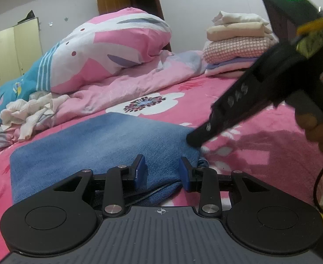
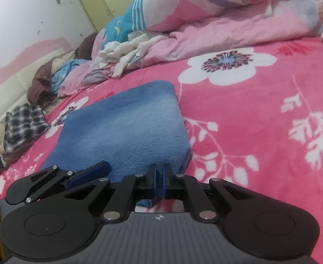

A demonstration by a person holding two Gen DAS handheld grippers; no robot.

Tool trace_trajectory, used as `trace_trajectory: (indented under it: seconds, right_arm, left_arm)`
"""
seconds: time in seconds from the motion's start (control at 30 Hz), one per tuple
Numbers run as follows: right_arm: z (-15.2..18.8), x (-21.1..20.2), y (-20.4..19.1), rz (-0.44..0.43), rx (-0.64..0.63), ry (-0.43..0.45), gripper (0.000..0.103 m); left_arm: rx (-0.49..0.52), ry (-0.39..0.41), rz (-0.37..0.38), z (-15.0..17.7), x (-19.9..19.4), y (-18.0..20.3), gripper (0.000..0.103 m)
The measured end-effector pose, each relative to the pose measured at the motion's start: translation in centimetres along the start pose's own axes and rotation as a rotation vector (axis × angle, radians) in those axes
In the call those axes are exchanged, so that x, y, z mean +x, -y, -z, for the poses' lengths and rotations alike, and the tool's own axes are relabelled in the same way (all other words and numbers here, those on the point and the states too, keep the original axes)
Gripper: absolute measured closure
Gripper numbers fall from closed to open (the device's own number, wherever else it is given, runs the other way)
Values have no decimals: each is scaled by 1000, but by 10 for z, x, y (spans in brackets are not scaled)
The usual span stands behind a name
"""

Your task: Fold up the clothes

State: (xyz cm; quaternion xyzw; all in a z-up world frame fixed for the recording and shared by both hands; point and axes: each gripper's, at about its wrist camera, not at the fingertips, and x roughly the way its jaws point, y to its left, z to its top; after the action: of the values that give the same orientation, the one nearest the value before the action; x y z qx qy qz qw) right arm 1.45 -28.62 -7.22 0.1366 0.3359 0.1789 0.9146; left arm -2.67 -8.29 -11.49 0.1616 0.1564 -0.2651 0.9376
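The folded jeans (image 1: 99,145) lie flat on the pink flowered bedspread (image 2: 260,114), near edge toward me, a compact blue denim block several layers deep. My right gripper (image 2: 159,173) is clamped on the near right corner of that block: in the right wrist view the two blue pads stand almost together with a sliver of denim pinched between them, and the cloth bulges just behind the pinch. My left gripper (image 1: 162,169) has its fingers apart over the near edge of the same block, denim lying between and under them; the pads (image 1: 140,167) do not visibly press the cloth, so I read it as not gripping. From the left wrist view the right tool's black body comes in from the upper right with its tip at the jeans' right corner. Handling estimate: denim is heavy for cloth, fairly stiff along the seams, not slippery, not fragile. Stacked layers will hold shape if carried from two points but will sag and fan open if lifted by one corner only. Best hold, in my judgement: both near corners, pads biting through all layers at the fold and not at loose hems. Risk: the pinch catches only the top layers and the stack peels apart. A stack of folded clothes (image 1: 236,41) sits far right on the bed, unfolded white clothes (image 1: 27,114) far left.
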Motion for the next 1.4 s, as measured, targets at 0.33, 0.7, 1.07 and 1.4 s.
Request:
trace_trajectory:
  seconds: [0.33, 0.7, 1.07, 1.4]
  right_arm:
    - [3, 14, 12, 19, 61, -29, 96]
    - [-18, 7, 1, -13, 25, 46, 96]
    - [-25, 6, -17, 13, -83, 46, 96]
    - [-16, 26, -10, -6, -117, 14, 96]
  left_arm:
    - [4, -3, 0, 0, 1, 0, 70]
    - [0, 2, 0, 1, 0, 0, 70]
    - [1, 3, 0, 1, 0, 1, 70]
    - [7, 1, -1, 1, 0, 2, 70]
